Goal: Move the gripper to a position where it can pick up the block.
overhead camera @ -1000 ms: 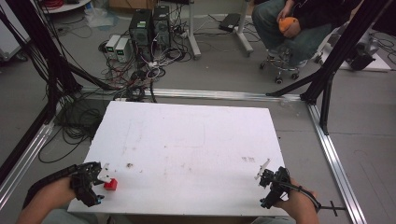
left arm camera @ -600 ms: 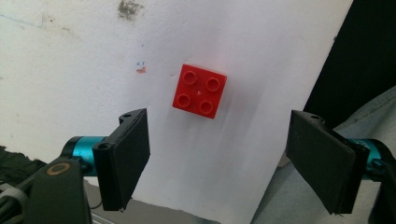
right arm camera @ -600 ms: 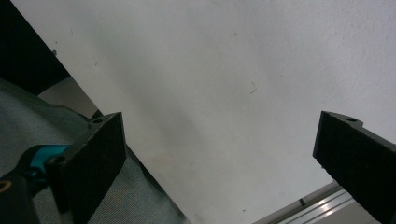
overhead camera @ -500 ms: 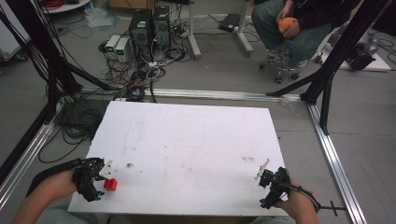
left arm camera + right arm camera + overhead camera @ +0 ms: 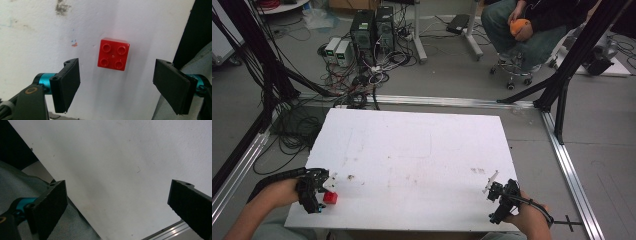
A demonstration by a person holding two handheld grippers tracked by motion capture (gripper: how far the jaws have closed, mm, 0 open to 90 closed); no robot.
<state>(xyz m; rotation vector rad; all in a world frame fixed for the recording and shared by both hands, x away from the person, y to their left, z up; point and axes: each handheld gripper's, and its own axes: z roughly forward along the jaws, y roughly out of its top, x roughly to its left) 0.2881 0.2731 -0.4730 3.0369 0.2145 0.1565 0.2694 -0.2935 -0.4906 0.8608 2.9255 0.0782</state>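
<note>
Jaws of the left gripper [image 5: 116, 86] stand spread, the red brick [image 5: 114, 54] lying studs-up on the white surface [image 5: 422, 150] just ahead, centred between them. Well apart, the right gripper [image 5: 117, 207] is likewise spread over bare board.

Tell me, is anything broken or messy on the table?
Nothing looks broken or spilled. The red brick sits flat, studs up, near the table's front edge, between the open left gripper's jaws. The white top has only a few smudges and faint marks.
</note>
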